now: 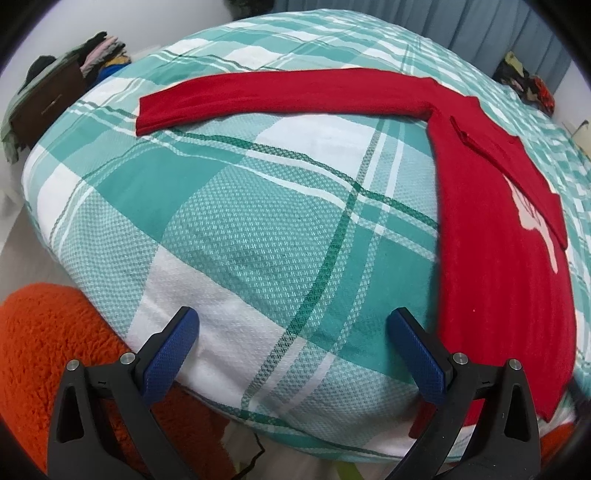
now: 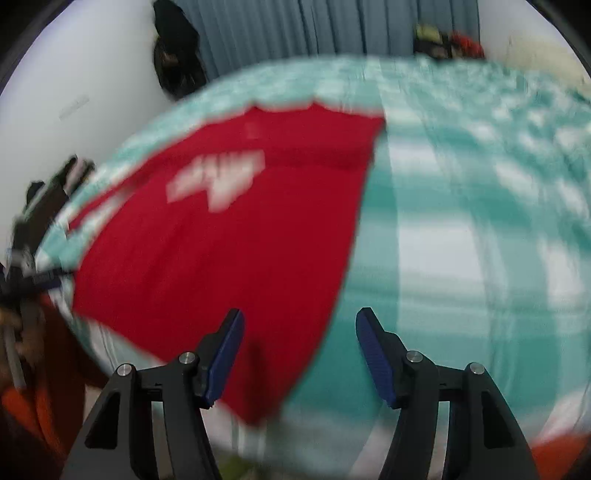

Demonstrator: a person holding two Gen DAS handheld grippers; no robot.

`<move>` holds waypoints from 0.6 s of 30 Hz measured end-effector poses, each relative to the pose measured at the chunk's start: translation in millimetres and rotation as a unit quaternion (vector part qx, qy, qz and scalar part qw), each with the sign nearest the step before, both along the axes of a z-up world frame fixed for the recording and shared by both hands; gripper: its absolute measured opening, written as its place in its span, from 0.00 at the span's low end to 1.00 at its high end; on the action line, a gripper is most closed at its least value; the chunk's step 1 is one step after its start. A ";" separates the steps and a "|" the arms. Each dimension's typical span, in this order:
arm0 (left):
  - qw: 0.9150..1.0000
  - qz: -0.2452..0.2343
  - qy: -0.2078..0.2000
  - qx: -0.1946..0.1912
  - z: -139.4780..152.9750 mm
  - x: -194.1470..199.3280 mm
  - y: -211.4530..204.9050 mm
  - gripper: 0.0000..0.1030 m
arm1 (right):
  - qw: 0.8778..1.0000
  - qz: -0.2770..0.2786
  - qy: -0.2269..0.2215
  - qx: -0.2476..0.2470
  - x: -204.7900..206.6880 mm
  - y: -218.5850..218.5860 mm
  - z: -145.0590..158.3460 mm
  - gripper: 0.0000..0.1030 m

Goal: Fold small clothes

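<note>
**Reader:** Clothing first, please. Where is it?

**Describer:** Red long-sleeved top (image 1: 491, 236), lying flat on a bed (image 1: 258, 229) with a teal and white checked cover. One sleeve (image 1: 280, 98) stretches straight out sideways from the shoulder. On the opposite side a panel looks already turned in over the body, partly covering a white print (image 2: 218, 177) on the chest. The hem reaches the near edge of the bed.

**Reader:** And the two tools?

**Describer:** Left gripper (image 1: 291, 328) hangs above bare bed cover beside the top, its blue pads spread wide with nothing between them. Right gripper (image 2: 299, 332) is above the hem corner, its pads also apart and gripping nothing; its picture is smeared, so fine detail there is lost.

**Reader:** Why laid out like that?

**Describer:** My judgement: spreading the top flat with the sleeve extended makes each edge easy to pinch and carry across. The outstretched sleeve seems the part still to be folded inward.

**Reader:** Anything else around?

**Describer:** Orange fluffy fabric (image 1: 48, 347) sits at the near edge, a pile of clothes (image 1: 99, 55) lies beyond the bed's far left side, and grey-blue curtains (image 2: 314, 26) hang behind.
</note>
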State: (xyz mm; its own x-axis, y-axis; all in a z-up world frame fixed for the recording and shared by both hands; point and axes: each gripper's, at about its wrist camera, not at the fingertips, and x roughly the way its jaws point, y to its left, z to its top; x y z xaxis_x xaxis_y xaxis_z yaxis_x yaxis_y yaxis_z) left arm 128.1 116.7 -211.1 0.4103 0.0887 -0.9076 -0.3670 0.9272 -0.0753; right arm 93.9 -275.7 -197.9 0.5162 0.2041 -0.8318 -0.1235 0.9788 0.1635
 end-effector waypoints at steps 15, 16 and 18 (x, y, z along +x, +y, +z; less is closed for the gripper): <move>1.000 0.005 -0.005 0.029 -7.4 3.2 -9.1 1.00 | 0.994 -0.107 -0.008 0.025 -17.9 -43.7 -3.6 0.68; 1.000 0.004 -0.009 0.024 -8.2 2.8 -7.8 1.00 | 0.993 -0.112 -0.006 0.030 -19.6 -47.6 -5.3 0.69; 1.000 0.001 -0.012 0.020 -9.0 2.2 -6.6 1.00 | 0.992 -0.119 -0.005 0.042 -19.1 -51.9 -6.9 0.70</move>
